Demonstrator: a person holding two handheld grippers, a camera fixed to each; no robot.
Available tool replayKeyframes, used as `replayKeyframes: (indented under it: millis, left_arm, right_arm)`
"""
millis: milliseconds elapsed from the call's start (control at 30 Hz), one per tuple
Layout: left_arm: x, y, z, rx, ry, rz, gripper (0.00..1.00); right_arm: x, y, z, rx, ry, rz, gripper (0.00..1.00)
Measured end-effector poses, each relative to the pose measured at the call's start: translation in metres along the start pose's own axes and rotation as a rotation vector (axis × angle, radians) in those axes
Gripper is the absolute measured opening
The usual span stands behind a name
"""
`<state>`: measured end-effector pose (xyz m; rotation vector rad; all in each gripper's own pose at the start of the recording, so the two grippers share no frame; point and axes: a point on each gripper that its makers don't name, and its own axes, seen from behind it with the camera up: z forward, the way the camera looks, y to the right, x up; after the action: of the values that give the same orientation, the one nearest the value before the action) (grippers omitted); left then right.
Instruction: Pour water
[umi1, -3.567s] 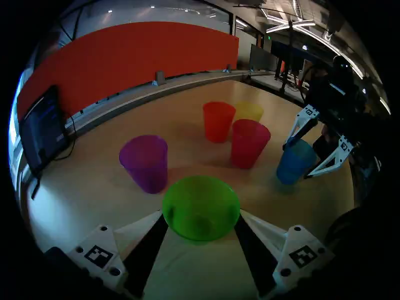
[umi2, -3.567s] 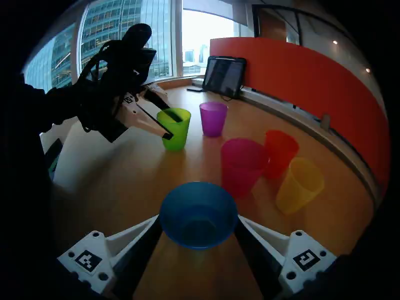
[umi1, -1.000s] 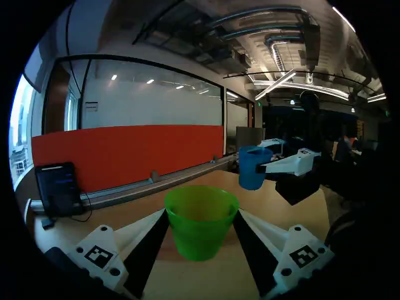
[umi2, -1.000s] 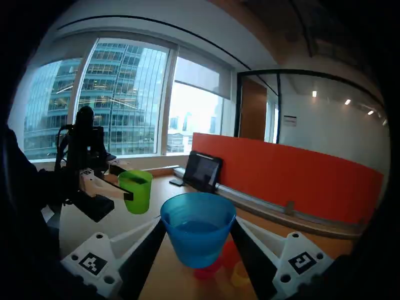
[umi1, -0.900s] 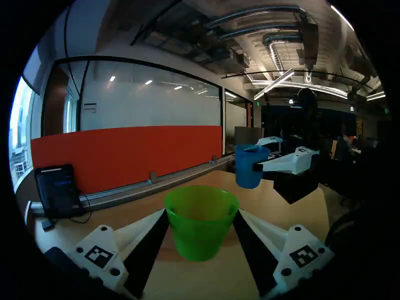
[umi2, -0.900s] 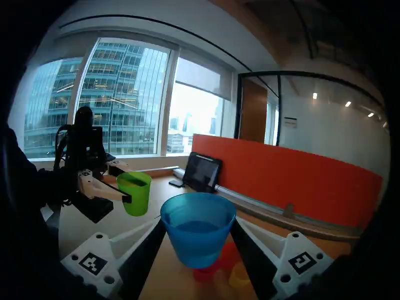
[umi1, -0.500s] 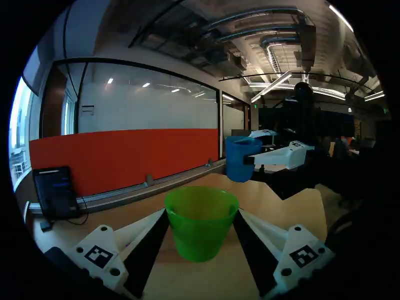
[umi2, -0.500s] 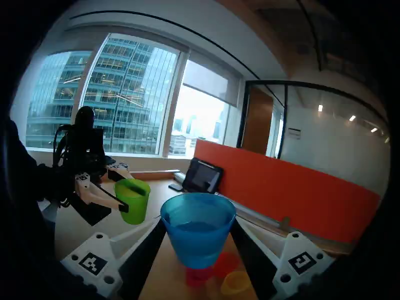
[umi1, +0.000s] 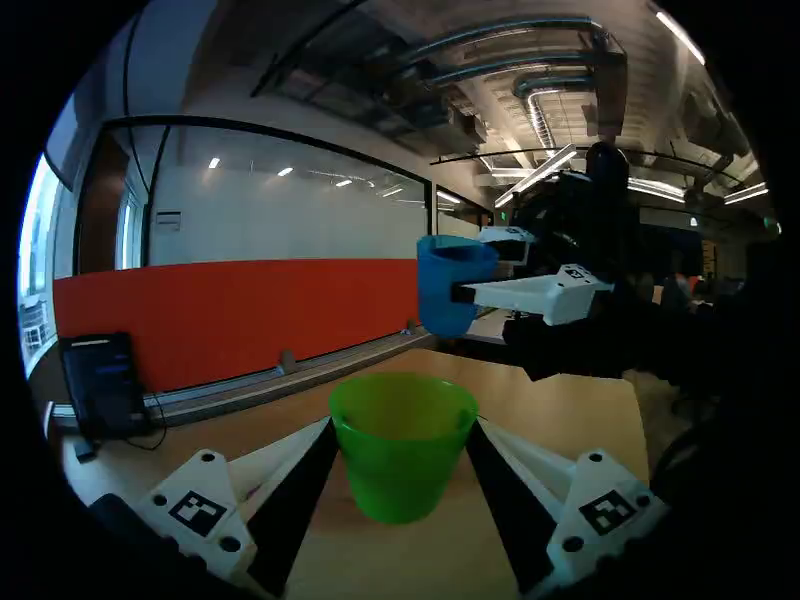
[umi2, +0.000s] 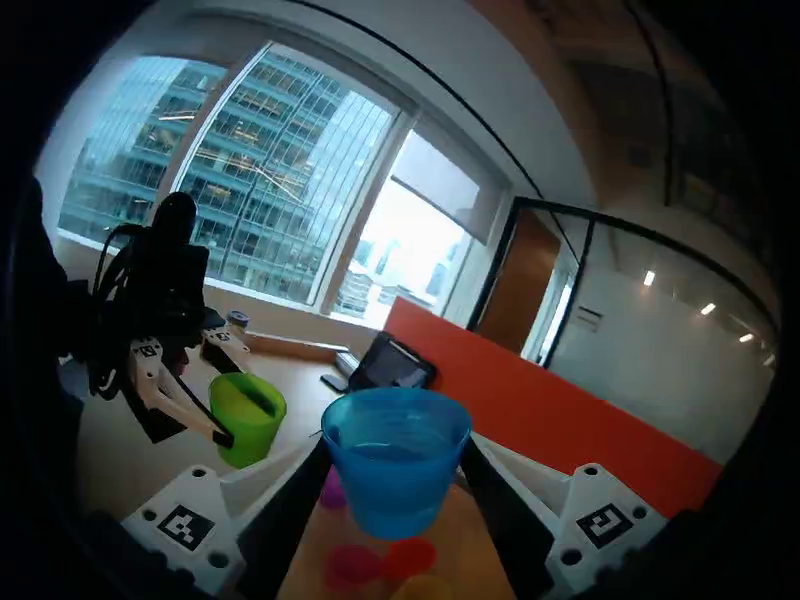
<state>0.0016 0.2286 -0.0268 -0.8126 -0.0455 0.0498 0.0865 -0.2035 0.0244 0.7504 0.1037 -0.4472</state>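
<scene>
In the left gripper view my left gripper (umi1: 403, 452) is shut on a green cup (umi1: 403, 440), held upright above the wooden table (umi1: 520, 395). Above and just right of it hangs the blue cup (umi1: 448, 283), pinched by the right gripper (umi1: 452, 287). In the right gripper view my right gripper (umi2: 397, 470) is shut on that blue cup (umi2: 396, 455), which holds water and is slightly tilted. The green cup (umi2: 244, 417) and the left gripper (umi2: 225, 410) holding it sit lower to the left.
A tablet (umi1: 102, 385) stands at the table's far left edge before an orange partition (umi1: 240, 305). Below the blue cup lie pink (umi2: 352, 565), red (umi2: 408, 556), purple (umi2: 331, 490) and yellow (umi2: 425, 588) cups on the table. Large windows (umi2: 250, 200) line the left side.
The blue cup has moved up and closer over the green cup. The right gripper view has tipped upward and rolled, and more cups show beneath the blue one.
</scene>
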Motion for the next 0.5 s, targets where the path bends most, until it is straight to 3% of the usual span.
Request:
replayKeyframes:
  millis: [500]
  left_arm:
    - [0.002, 0.019, 0.007, -0.037, 0.007, 0.005, 0.86]
  right_arm:
    - [0.046, 0.013, 0.013, -0.016, 0.043, -0.261, 0.90]
